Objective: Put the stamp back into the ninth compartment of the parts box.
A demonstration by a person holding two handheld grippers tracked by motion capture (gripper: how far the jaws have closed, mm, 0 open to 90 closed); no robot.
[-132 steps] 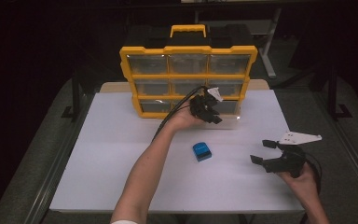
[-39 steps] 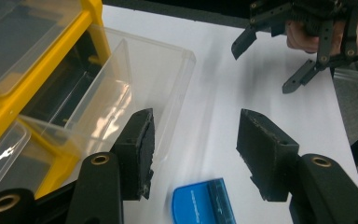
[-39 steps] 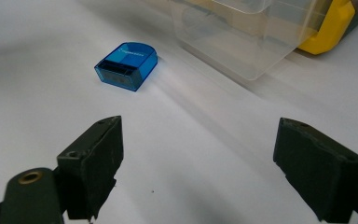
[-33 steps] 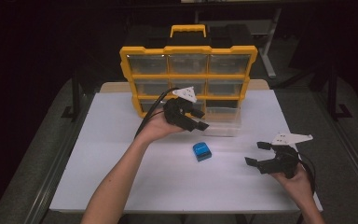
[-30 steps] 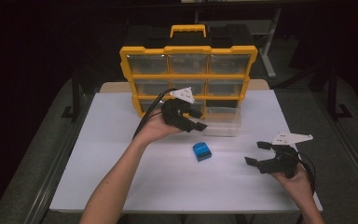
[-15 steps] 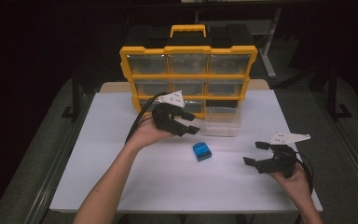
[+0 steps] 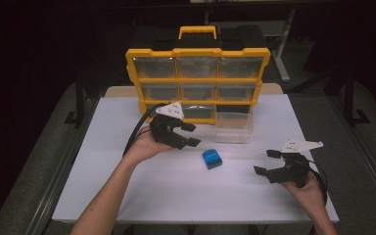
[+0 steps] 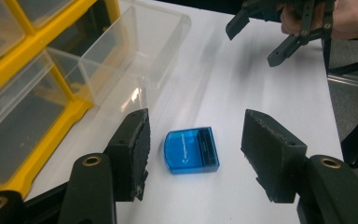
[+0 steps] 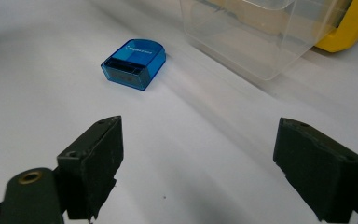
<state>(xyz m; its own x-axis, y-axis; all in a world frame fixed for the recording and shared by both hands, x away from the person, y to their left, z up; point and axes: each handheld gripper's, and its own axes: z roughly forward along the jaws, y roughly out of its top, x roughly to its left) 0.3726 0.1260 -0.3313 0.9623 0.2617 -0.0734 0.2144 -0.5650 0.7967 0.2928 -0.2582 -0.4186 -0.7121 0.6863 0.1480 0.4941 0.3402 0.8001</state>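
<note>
On the white surface (image 7: 142, 191) the little blue case (image 7: 211, 159) lies loose near the pulled-out clear drawer (image 7: 233, 128); left tongs (image 7: 190, 135) have just been opening, nothing between them, lining up; right tongs (image 7: 267, 162) gape empty; next, I'd guess: lower and straddle it squarely.

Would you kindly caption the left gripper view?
Left gripper open above a blue case beside a clear drawer.

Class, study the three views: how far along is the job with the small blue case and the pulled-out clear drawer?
Done: the clear drawer is out of the yellow organizer and stands on the table. In hand: the left gripper hangs over the blue case, its jaws just opening, either side of it without touching. Left: gripping the case, probably putting it in the drawer. The right gripper waits open.
</note>
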